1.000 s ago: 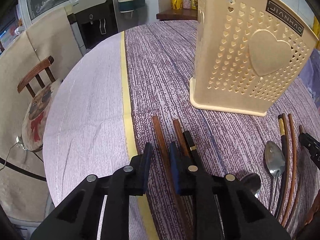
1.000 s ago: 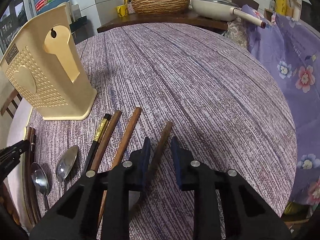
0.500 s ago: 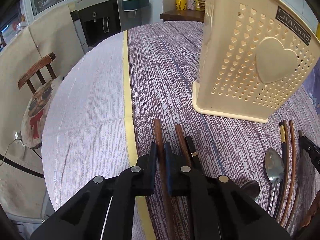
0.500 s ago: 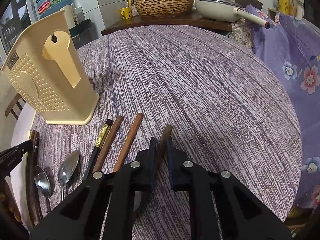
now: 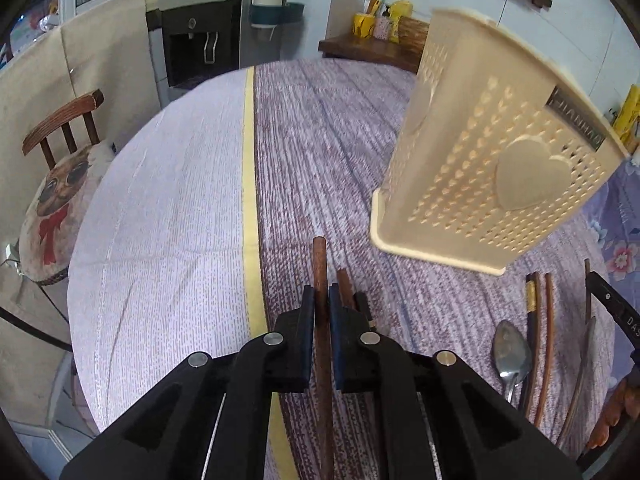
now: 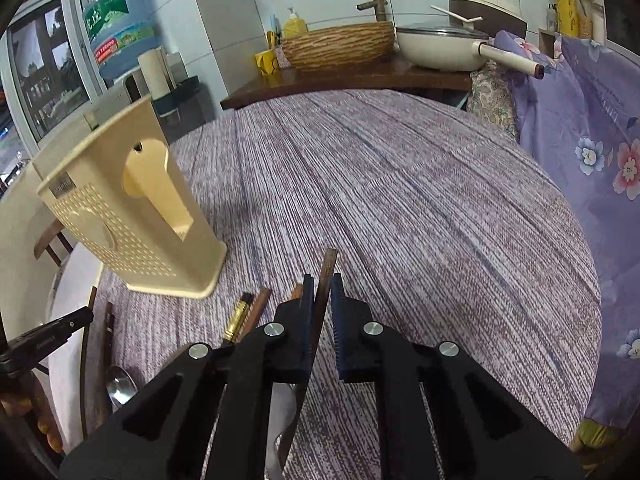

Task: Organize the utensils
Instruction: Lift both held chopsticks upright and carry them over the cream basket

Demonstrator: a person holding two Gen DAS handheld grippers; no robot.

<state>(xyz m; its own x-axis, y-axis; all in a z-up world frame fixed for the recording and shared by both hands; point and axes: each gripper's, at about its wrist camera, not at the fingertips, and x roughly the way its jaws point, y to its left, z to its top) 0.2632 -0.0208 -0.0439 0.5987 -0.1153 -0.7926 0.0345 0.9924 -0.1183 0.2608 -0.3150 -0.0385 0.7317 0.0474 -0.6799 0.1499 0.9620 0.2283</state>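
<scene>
Left wrist view first: the left gripper (image 5: 322,300) has its jaws pinched tight on a brown wooden chopstick (image 5: 320,264), whose tip sticks out ahead of them over the purple-streaked counter (image 5: 320,152). Just right of the jaws lie two more sticks (image 5: 346,286), partly hidden behind the right pad. Ahead and to the right stands the cream perforated utensil holder (image 5: 492,184) with a heart on its face (blurred in this view). Further right, near the counter's edge, a spoon (image 5: 512,350) lies beside a dark gold-banded chopstick (image 5: 531,308) and thin brown ones. This gripper points steeply down at the cloth.

Right wrist view: the right gripper (image 6: 323,298) likewise has its jaws closed on a wooden chopstick (image 6: 327,270), held slightly slanted, tip forward. Left of the jaws lies a gold-banded black chopstick (image 6: 236,316) with brown ones alongside; the holder (image 6: 132,224) stands further ahead-left, showing its cut-out side, unseen from the other camera. A spoon bowl (image 6: 120,384) sits low on the left.
</scene>
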